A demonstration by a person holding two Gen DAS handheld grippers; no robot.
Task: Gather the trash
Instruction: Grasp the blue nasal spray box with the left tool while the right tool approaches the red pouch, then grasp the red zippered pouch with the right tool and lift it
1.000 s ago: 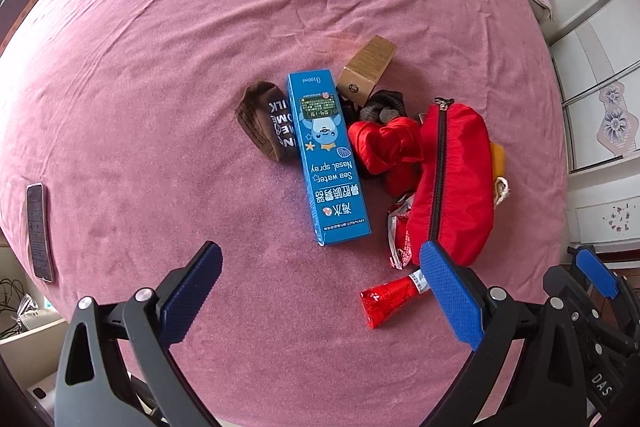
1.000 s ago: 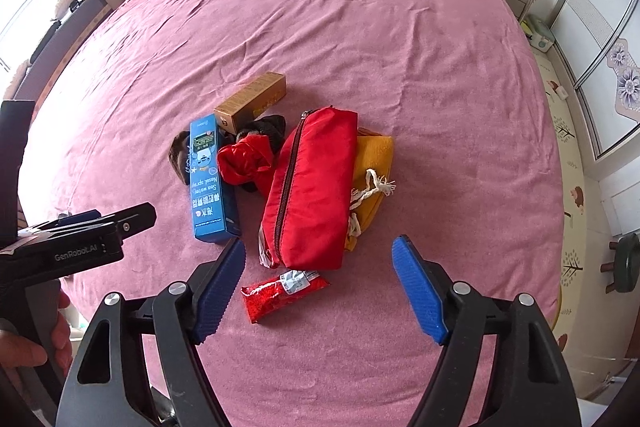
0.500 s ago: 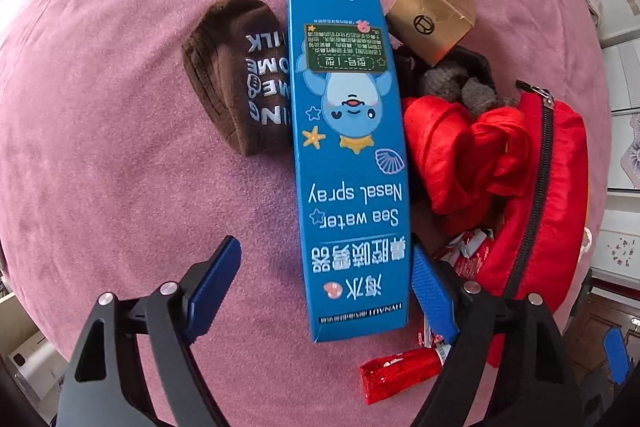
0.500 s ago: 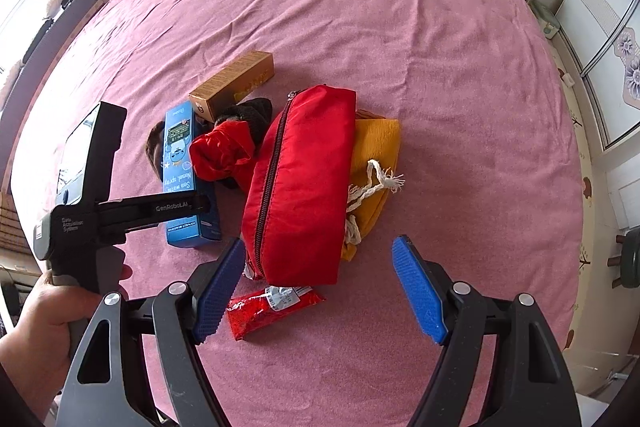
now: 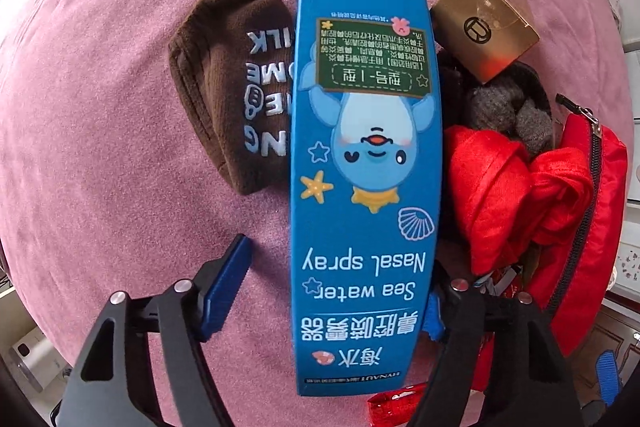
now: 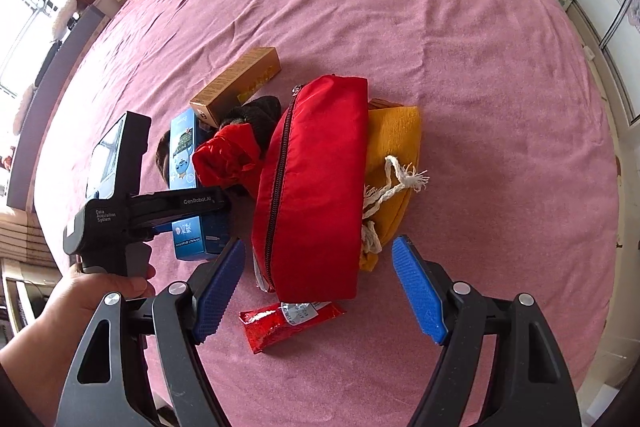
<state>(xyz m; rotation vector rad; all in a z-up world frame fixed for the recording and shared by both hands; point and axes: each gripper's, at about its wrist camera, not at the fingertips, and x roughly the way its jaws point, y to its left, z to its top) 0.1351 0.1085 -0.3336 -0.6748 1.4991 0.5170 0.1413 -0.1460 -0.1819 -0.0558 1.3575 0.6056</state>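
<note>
A blue nasal spray box (image 5: 366,163) lies on the pink bed, also seen in the right wrist view (image 6: 185,187). My left gripper (image 5: 336,287) is open and straddles the box's near end, left finger (image 5: 226,287) apart from it, right finger mostly hidden behind it. A gold-brown box (image 5: 484,19) lies beyond it, also in the right wrist view (image 6: 236,87). A red foil wrapper (image 6: 290,319) lies just ahead of my right gripper (image 6: 318,291), which is open and empty above the bed.
A brown sock (image 5: 228,83), a grey sock (image 5: 504,107), a crumpled red cloth (image 5: 516,195), a red zip pouch (image 6: 316,187) and a yellow drawstring bag (image 6: 394,163) lie clustered on the pink bedspread (image 6: 440,7). Pillows lie at the far end.
My left gripper has come down and forward onto the blue box, whose near end now lies between the fingers. The right gripper has edged closer to the red pouch and wrapper.
</note>
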